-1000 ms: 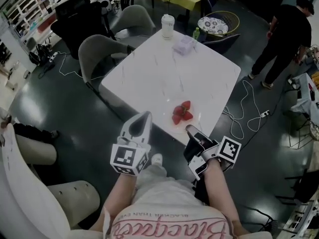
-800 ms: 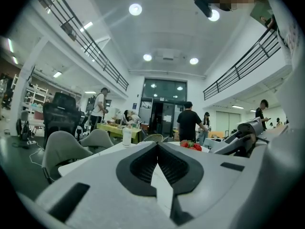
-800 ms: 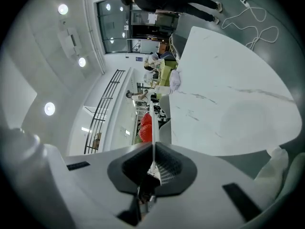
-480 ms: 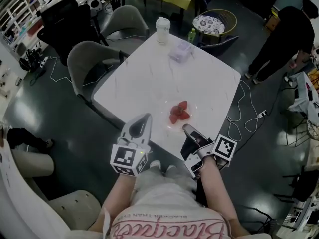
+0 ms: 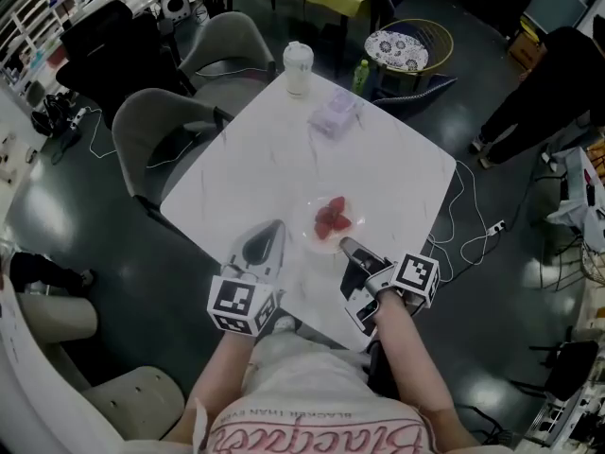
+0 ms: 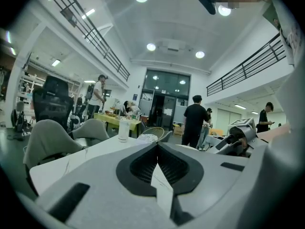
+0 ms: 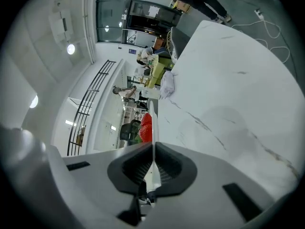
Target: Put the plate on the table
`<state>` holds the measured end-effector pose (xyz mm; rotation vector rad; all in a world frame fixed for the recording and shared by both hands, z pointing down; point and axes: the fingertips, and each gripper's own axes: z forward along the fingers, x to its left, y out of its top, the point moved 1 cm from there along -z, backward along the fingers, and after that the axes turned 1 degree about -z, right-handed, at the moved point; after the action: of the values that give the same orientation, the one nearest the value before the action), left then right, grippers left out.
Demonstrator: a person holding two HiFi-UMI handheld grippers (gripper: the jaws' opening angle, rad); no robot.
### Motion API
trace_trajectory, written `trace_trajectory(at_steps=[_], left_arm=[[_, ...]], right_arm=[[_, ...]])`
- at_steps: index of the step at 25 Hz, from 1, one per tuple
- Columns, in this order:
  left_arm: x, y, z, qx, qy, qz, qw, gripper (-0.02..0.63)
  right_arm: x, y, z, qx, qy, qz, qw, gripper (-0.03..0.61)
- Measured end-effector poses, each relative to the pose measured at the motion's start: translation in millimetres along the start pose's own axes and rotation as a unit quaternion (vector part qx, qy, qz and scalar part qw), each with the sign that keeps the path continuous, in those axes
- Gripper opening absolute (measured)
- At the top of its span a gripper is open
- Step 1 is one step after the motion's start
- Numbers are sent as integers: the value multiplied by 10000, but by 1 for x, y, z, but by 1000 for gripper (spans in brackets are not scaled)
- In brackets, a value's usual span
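Observation:
A clear plate with red strawberries on it hangs over the near corner of the white marble table. My right gripper is shut on the plate's near rim. In the right gripper view the plate shows edge-on as a thin pale line running out of the shut gripper, with the strawberries beside it and a faint shadow on the table. I cannot tell whether the plate touches the tabletop. My left gripper is shut and empty, left of the plate; its shut tips point across the table.
At the table's far end stand a white cup, a green bottle and a clear packet. Grey chairs stand along the left side. Cables lie on the floor at right, and a person in black stands beyond.
I have come closer to the table. Both grippers and the plate have moved forward, from over the floor at the table's edge to over its near corner.

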<state>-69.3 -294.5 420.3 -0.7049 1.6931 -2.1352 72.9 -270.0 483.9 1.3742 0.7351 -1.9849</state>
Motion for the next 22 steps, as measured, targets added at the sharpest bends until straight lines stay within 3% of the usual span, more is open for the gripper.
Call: trace_trajectory(at_steps=[9, 16, 22], left_arm=[[8, -34, 63, 581, 22, -7, 9983, 5], [19, -54, 85, 798, 97, -80, 9967, 5], [27, -68, 89, 897, 185, -167, 9957, 5]], right_arm=[[-58, 49, 71, 405, -473, 22, 9981, 12], [-92, 75, 105, 438, -760, -24, 9961, 12], [-119, 83, 115, 484, -1320, -489, 9889, 14]])
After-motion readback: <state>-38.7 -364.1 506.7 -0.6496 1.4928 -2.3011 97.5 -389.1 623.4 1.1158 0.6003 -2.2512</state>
